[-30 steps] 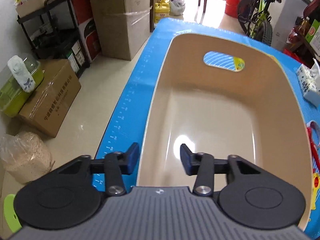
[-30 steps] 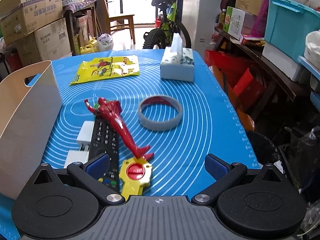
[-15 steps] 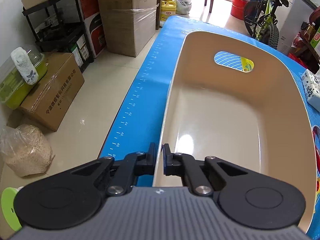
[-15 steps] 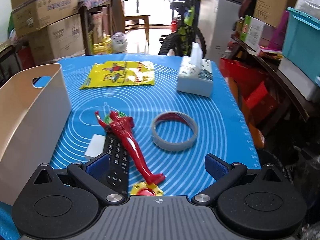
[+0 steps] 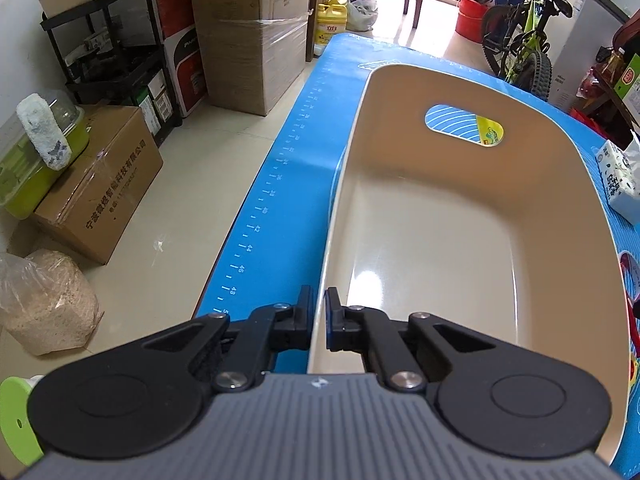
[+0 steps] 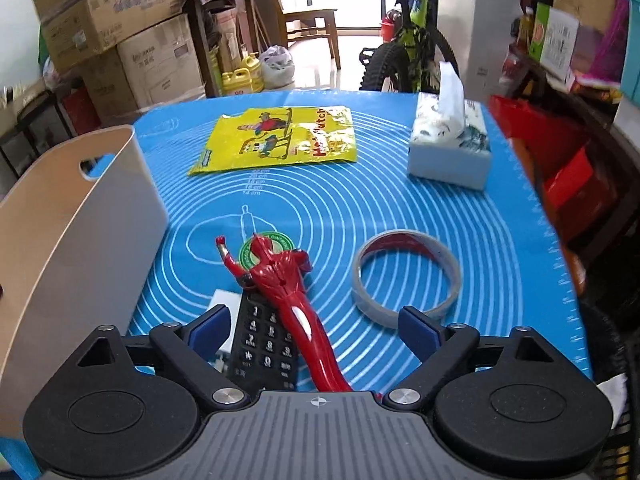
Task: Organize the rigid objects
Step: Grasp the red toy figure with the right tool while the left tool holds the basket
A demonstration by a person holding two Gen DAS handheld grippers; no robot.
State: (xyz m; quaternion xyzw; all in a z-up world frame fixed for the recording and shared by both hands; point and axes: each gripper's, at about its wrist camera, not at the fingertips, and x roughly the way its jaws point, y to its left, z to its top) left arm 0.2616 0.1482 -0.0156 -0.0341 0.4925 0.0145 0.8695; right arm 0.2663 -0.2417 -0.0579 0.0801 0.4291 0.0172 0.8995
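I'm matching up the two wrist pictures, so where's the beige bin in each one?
Left wrist: beige bin fills the centre and right; left gripper is clamped on its near rim.
Right wrist: at the left edge, outer wall showing.
Shared landmark: tissue box.

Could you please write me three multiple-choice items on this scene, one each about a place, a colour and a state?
1. Where does the tape ring lie?
A. inside the bin
B. flat on the blue mat
C. on the tissue box

2. What colour is the toy figure?
A. red
B. green
C. white

3. How is the left gripper?
A. wide open
B. shut on a remote
C. shut on the beige bin wall

Answers: 1 B, the ring rests on the mat, apart from the bin; 2 A, its body is glossy red; 3 C, both pads pinch the bin's near rim.
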